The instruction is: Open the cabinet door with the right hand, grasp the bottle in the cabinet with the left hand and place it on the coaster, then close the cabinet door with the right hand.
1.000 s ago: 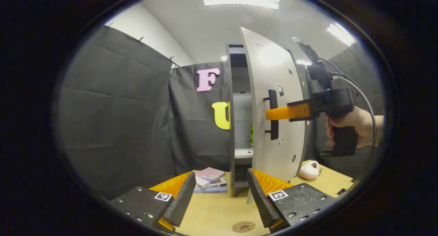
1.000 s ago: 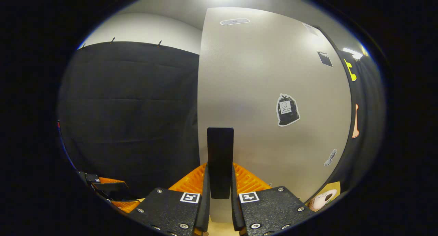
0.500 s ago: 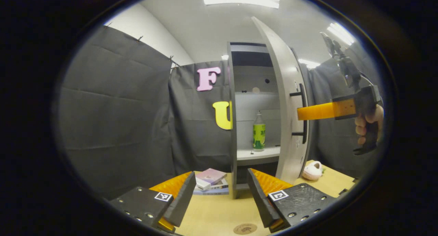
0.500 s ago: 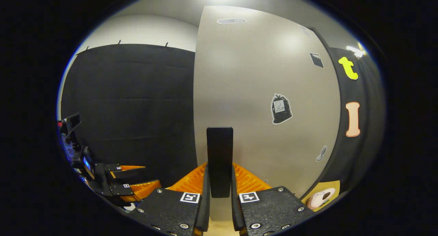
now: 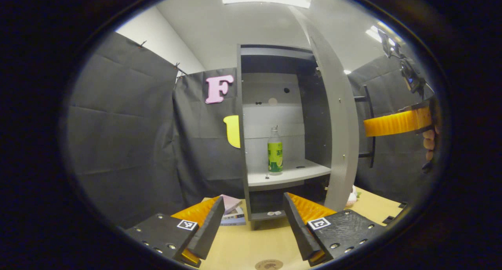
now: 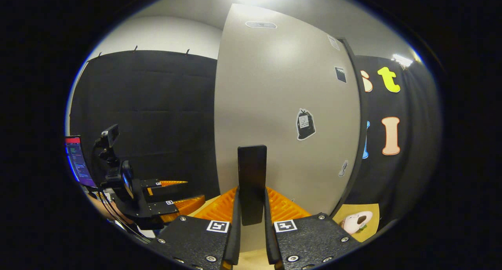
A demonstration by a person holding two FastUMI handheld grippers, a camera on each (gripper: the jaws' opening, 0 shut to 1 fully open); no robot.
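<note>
1. My right tongs (image 6: 251,227) are clamped on the door handle (image 6: 251,183), both fingers pressed to it, at lower centre of the right gripper view. In the left gripper view they show at the far right edge, held level, with the gripping hand (image 5: 429,138) just visible.
2. My left tongs (image 5: 253,223) stand wide apart and hold nothing, at the bottom of the left gripper view, low over the tabletop (image 5: 251,246) and pointed into the cabinet (image 5: 274,125).
3. The cabinet door (image 5: 339,121) stands swung wide, edge-on right of centre. The bottle (image 5: 275,152) is upright on the shelf (image 5: 290,174), centre frame, well apart from my left tongs.
4. The coaster (image 5: 268,265) lies at the bottom edge, on the tabletop just below my left tongs.
5. Risk: if my right tongs let go early, the door may drift back across the opening and strike my left tongs on the reach.
6. Risk: the bottle is tall and narrow; a finger tip clipping it off-centre would, in my judgement, tip it on the shelf.
7. Risk: the books (image 5: 233,213) lie at the cabinet's foot, left of the opening; a low approach could snag them.
8. Step in hand, as I judge it: door opening complete or nearly so; bottle reach not yet begun.
</note>
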